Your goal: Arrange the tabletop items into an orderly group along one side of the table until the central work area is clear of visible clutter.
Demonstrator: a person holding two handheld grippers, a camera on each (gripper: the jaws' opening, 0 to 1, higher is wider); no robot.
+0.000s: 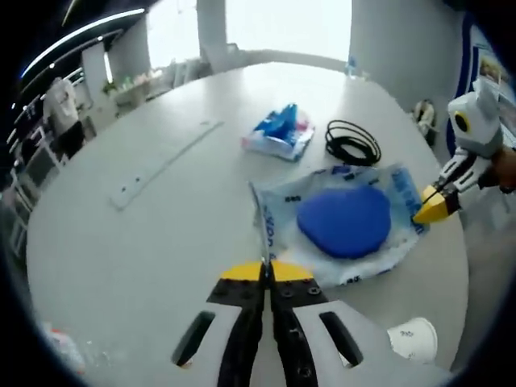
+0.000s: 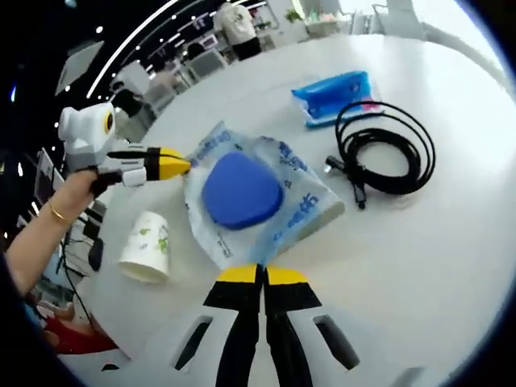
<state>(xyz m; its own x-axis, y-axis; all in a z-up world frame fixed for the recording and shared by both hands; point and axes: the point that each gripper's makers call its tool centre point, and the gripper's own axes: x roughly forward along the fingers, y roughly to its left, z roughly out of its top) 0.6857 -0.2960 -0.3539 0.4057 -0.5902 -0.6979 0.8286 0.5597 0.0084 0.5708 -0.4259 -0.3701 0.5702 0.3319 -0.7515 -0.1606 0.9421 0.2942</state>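
On the round white table (image 1: 161, 242), a coiled black cable (image 2: 387, 153) and a blue packet (image 2: 334, 95) lie beyond the clear bag (image 2: 258, 201) holding a blue pad (image 2: 240, 191). A paper cup (image 2: 147, 246) lies tipped just beside the bag, and a flat white strip (image 1: 165, 164) lies well apart from it. The left gripper (image 1: 266, 270) is clamped on one edge of the bag; the right gripper (image 2: 260, 272) pinches the opposite edge, so the bag lies between them.

The left gripper view and right gripper view face each other, seemingly close, across the plastic bag (image 1: 347, 222) (image 2: 250, 201).
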